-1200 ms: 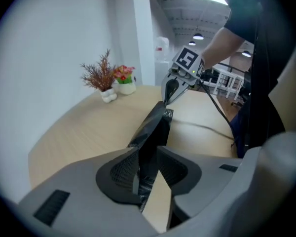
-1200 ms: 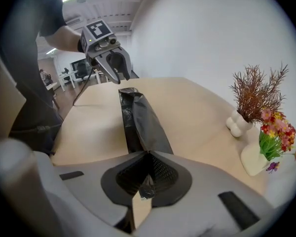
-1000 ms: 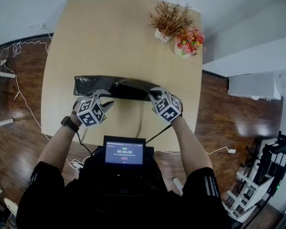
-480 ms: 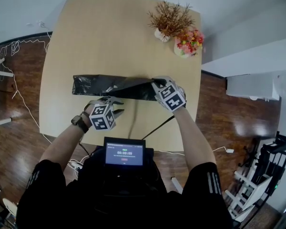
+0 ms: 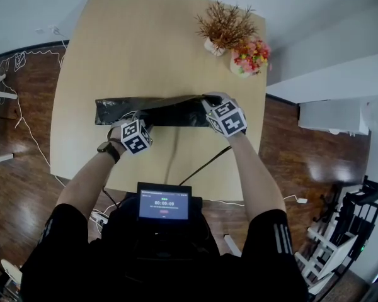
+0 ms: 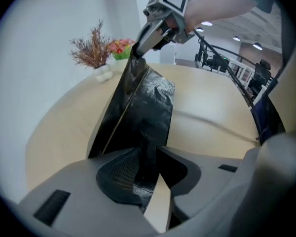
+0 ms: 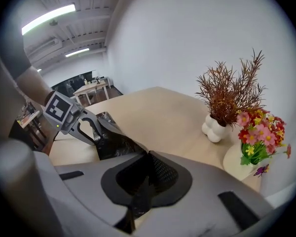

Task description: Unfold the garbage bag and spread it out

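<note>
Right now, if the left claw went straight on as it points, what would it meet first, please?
The garbage bag, lying between the open jaws of the left claw; the table probably lies beneath.

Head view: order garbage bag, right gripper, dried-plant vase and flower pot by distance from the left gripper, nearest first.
1. garbage bag: lies between the open jaws of the left gripper.
2. right gripper: across at the bag's right end, shut on it.
3. dried-plant vase and flower pot: far right corner of the table, too close to call.
</note>
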